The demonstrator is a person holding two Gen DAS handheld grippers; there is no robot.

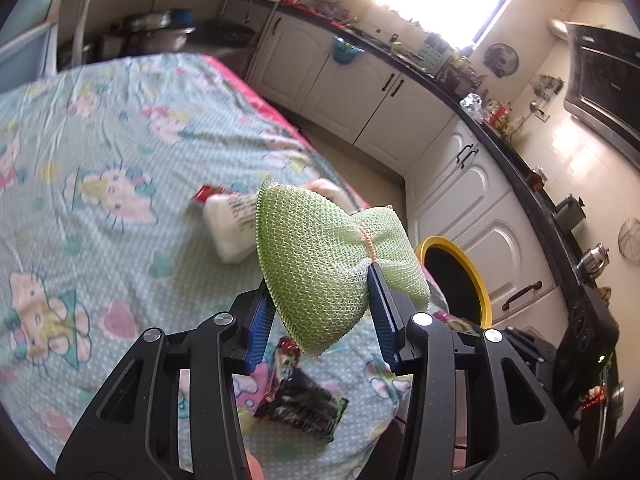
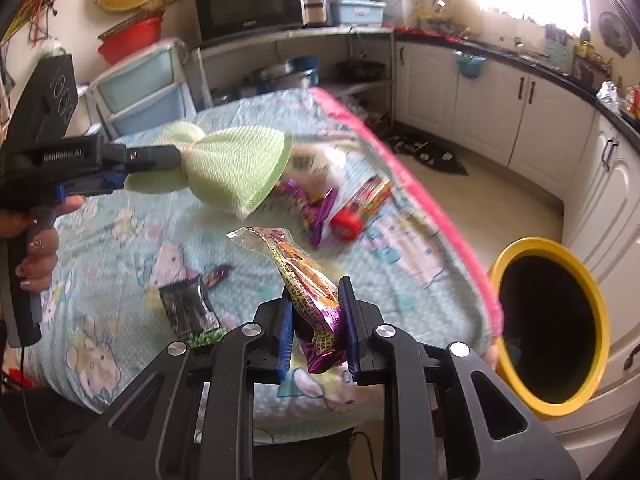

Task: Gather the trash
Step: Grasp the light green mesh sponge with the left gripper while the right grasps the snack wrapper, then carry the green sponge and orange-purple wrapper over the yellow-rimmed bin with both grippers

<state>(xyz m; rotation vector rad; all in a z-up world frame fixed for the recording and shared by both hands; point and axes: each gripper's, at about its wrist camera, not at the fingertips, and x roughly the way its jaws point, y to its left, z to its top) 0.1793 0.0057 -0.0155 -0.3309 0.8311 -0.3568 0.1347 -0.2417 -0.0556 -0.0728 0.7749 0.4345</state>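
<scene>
My left gripper (image 1: 320, 300) is shut on a green mesh scrub sponge (image 1: 320, 256) and holds it above the table; it also shows in the right wrist view (image 2: 224, 164). My right gripper (image 2: 316, 320) is shut on a purple and yellow snack wrapper (image 2: 308, 284), lifted over the table's near edge. A yellow-rimmed bin (image 2: 548, 328) stands on the floor to the right of the table; in the left wrist view the bin (image 1: 456, 276) is just beyond the sponge. A black wrapper (image 2: 188, 312), a purple wrapper (image 2: 316, 208) and a red tube pack (image 2: 360, 208) lie on the cloth.
The table has a pale blue cartoon-print cloth (image 1: 100, 160) with a pink edge (image 2: 420, 200). A white packet (image 1: 228, 228) and a black wrapper (image 1: 304, 404) lie on it. White cabinets (image 1: 472, 208) and a dark countertop run along the right. A microwave (image 2: 248, 4) sits at the back.
</scene>
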